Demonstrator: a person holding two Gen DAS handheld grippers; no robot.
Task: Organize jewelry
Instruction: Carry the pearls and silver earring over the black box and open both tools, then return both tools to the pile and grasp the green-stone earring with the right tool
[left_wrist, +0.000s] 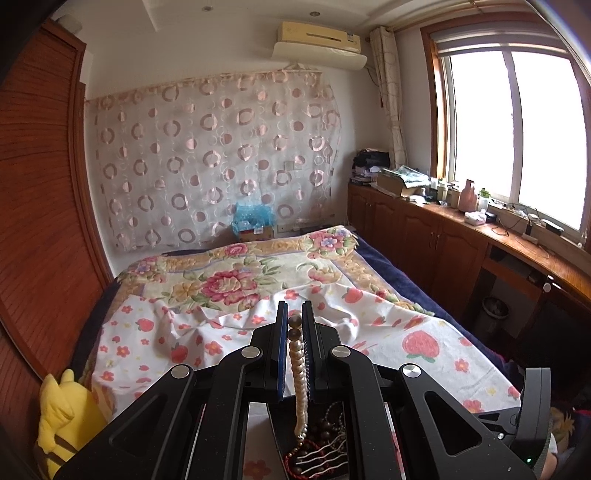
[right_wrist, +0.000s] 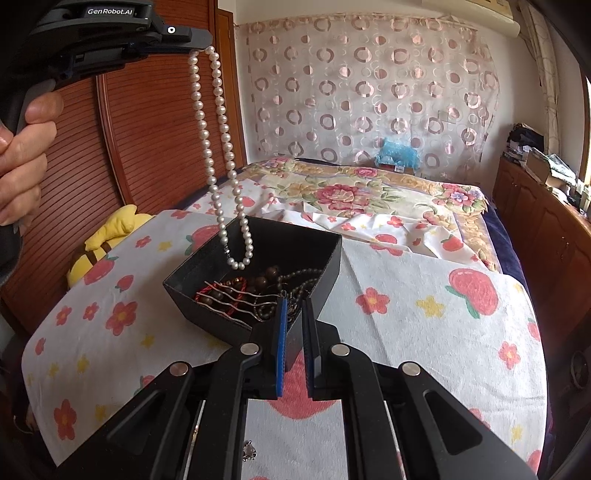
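Observation:
My left gripper (left_wrist: 294, 314) is shut on a white pearl necklace (left_wrist: 300, 376) and holds it high; in the right wrist view the gripper (right_wrist: 199, 46) is at top left and the necklace (right_wrist: 221, 155) hangs in a long loop with its lower end inside a black box (right_wrist: 325, 273). The box sits on a strawberry-print cloth (right_wrist: 424, 332) and holds dark bead bracelets (right_wrist: 280, 280), a red string bracelet (right_wrist: 221, 291) and wavy metal hairpins (right_wrist: 225, 299). My right gripper (right_wrist: 294, 306) has its jaws close together around the box's near wall.
A small silver piece (right_wrist: 249, 450) lies on the cloth under my right gripper. A yellow plush toy (right_wrist: 107, 240) lies at the left by the wooden wardrobe (right_wrist: 147, 129). The bed (right_wrist: 369, 192) stretches behind. Wooden cabinets (left_wrist: 443, 236) run along the window on the right.

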